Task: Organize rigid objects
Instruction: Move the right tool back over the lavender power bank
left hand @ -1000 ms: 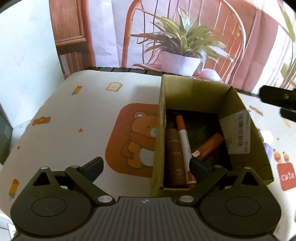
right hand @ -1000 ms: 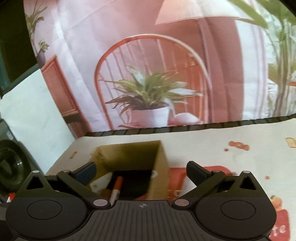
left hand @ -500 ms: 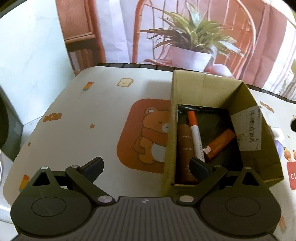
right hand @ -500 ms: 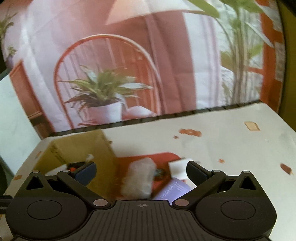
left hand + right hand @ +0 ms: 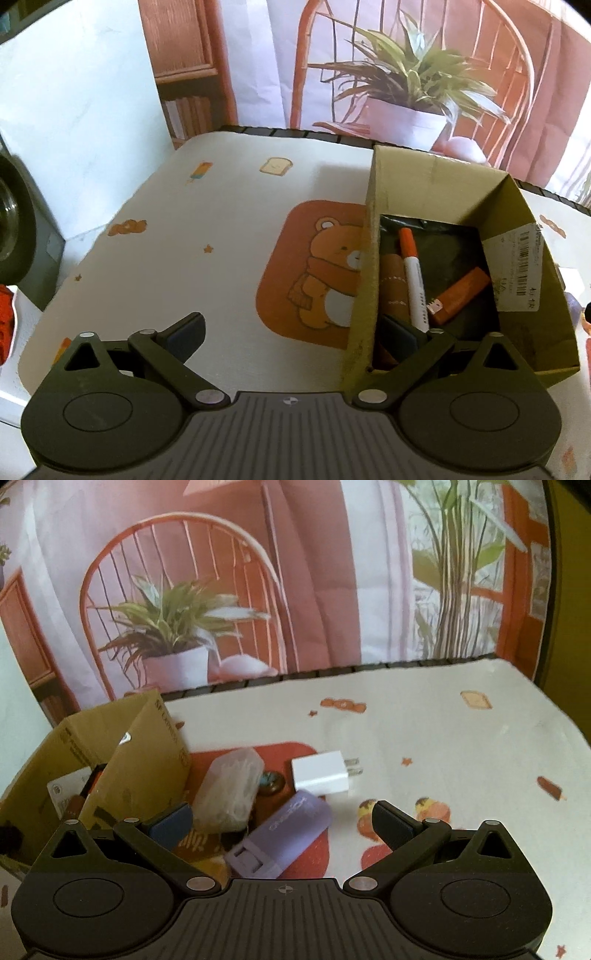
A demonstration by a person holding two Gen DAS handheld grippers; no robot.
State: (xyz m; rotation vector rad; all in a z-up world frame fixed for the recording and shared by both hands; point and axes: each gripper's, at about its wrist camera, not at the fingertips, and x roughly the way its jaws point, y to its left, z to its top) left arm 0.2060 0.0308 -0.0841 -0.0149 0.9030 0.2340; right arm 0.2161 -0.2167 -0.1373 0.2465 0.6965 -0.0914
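Now the next pick is being lined up; the right gripper (image 5: 282, 821), spread and empty, is held over the purple case (image 5: 284, 836) beside the cardboard box (image 5: 147, 746); the left gripper (image 5: 291, 332) is likewise spread; lowering and closing are called for.

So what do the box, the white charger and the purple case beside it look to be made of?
The box looks like plain brown corrugated cardboard: matte, creased, with a stuck-on label. The white charger seems to be smooth hard plastic with two metal prongs. The purple case is probably matte plastic, with printed lettering and a moulded clip end.
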